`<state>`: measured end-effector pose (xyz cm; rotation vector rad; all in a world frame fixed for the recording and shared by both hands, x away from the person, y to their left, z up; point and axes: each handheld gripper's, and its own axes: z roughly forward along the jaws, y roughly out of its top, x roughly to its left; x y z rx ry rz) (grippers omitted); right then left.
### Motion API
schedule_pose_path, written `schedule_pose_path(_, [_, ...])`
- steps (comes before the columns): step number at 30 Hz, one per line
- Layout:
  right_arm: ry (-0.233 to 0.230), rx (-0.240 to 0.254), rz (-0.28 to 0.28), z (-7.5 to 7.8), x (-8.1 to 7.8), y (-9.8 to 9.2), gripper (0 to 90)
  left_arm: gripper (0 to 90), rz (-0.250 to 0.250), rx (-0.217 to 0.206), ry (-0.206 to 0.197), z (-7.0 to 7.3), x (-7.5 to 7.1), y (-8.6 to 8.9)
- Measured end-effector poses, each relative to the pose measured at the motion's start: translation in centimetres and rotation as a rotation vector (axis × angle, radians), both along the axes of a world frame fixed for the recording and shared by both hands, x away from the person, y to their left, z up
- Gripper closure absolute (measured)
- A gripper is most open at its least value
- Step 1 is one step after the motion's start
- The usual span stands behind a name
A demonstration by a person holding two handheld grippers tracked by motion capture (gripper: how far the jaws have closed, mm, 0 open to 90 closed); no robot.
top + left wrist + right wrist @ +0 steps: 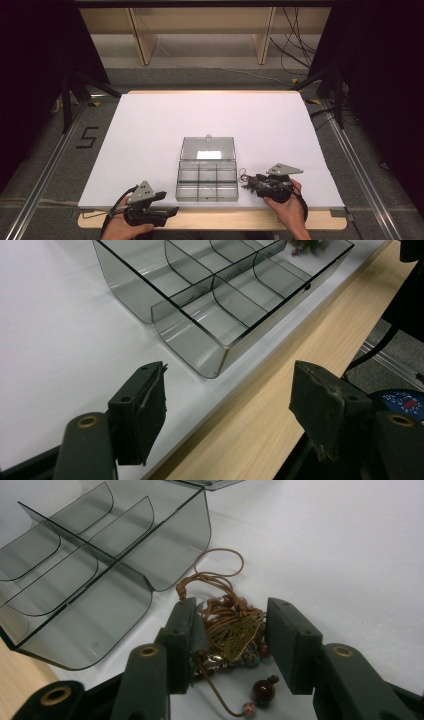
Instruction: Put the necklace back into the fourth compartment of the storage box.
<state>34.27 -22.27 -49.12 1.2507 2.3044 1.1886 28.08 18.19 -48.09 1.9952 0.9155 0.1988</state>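
Observation:
A smoky clear compartment box (pixel 207 192) lies near the table's front edge with its lid (pixel 207 148) folded open behind it. Its compartments (pixel 220 347) look empty. Just right of the box lies a necklace (pixel 237 631) of tan cord, reddish beads and a brass leaf pendant, bunched in a heap (pixel 245 178). My right gripper (pixel 231 616) has its jaws closed in on both sides of that heap, pads against the pendant and cord. My left gripper (pixel 227 405) stands wide open over the table's front edge, left of the box (pixel 125 580), with nothing between its pads; in the high view it (pixel 169 203) points right.
The white table top (pixel 215 120) stretches bare beyond the box. A strip of pale wood (pixel 280 405) runs along the front edge under my left gripper. Metal rails and cables lie on the floor at both sides.

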Motion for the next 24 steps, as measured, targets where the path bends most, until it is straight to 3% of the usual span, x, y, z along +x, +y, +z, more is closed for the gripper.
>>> schedule_pose_path(1, [0.004,0.000,0.001,0.0,0.0,0.0,59.5,29.8,-0.007,0.024,0.006,0.1,0.0,0.1])
schedule_pose_path(4, [-0.008,0.000,0.029,0.1,0.1,0.1,67.7,29.8,-0.021,0.036,-0.010,0.0,0.0,0.1])
schedule_pose_path(6, [-0.002,0.006,0.022,0.2,-0.1,0.3,72.1,29.8,-0.008,0.029,0.002,-0.1,-0.1,0.0])
schedule_pose_path(7, [-0.016,-0.022,0.035,0.3,0.1,0.2,74.2,29.8,-0.005,0.026,0.005,-0.2,-0.1,0.0])
schedule_pose_path(9, [-0.003,-0.010,0.047,0.4,0.1,0.2,77.0,29.8,-0.004,0.031,0.004,-0.2,-0.1,0.0])
schedule_pose_path(12, [-0.020,0.018,0.074,0.4,0.1,0.3,85.6,29.8,-0.010,0.039,0.004,-0.3,-0.1,0.1])
schedule_pose_path(13, [-0.021,-0.003,0.070,0.6,0.0,0.3,86.5,29.8,-0.011,0.040,0.005,-0.4,-0.1,0.1])
schedule_pose_path(14, [-0.020,-0.006,0.076,0.7,-0.1,0.4,86.8,29.8,-0.004,0.006,0.011,-0.4,-0.2,-0.1])
schedule_pose_path(16, [-0.023,-0.007,0.080,0.8,-0.1,0.3,87.0,29.8,-0.002,0.005,0.011,-0.4,-0.2,-0.2])
schedule_pose_path(17, [-0.030,-0.004,0.074,0.9,-0.1,0.3,87.1,29.8,-0.010,0.040,0.006,-0.4,-0.1,0.1])
schedule_pose_path(24, [-0.065,0.001,0.072,2.1,-0.2,-0.1,87.3,29.8,-0.006,0.024,0.005,-0.2,-0.3,0.0])
